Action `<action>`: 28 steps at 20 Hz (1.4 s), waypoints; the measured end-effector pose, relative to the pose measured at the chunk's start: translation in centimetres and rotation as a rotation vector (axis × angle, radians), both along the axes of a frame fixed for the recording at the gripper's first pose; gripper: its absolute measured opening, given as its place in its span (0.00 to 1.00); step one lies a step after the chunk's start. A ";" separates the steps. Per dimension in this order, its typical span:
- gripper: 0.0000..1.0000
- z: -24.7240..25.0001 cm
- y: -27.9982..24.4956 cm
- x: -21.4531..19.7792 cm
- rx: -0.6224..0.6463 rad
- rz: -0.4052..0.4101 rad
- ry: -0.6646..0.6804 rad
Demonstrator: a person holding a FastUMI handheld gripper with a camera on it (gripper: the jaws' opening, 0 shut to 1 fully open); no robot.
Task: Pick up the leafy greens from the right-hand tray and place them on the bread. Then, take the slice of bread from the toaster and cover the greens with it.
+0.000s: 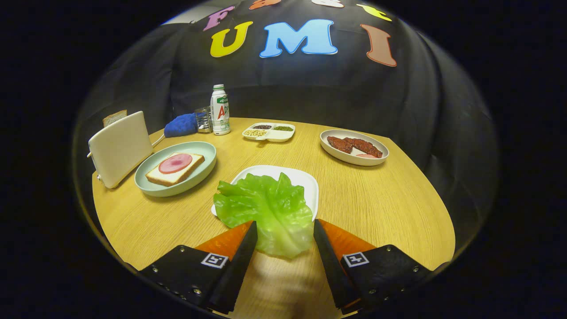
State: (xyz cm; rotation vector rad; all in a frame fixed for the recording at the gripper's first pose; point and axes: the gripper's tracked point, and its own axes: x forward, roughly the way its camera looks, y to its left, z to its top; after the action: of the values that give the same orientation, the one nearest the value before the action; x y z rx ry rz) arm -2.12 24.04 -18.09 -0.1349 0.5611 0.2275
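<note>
While your tongs (285, 230) stand spread around lettuce leaf (266, 210), leaf overhangs white tray (305, 179) at table's near edge: first step. Next: pinch, lift, carry to bread (175, 169) on green plate (153, 188).

Landmark: pale green plate (146, 177).
- On it: white bread (175, 173), pink ham round (175, 163).
- Left of it: cream toaster (119, 148).
- Right of it: bright green leafy greens (266, 208) on white tray (305, 179).
- Beneath it: light wood-grain table (381, 204).
- Behind it: blue mitt (180, 125).
</note>
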 end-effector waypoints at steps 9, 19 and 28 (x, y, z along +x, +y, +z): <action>0.06 0.8 0.0 -0.7 0.006 0.015 0.006; 0.07 5.4 1.0 -1.1 0.126 0.023 -0.139; 0.06 8.8 2.7 -0.9 0.098 0.035 -0.227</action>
State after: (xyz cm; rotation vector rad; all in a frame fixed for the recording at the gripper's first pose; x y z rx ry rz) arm -3.00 26.77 -9.32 -0.0745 0.3211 0.2697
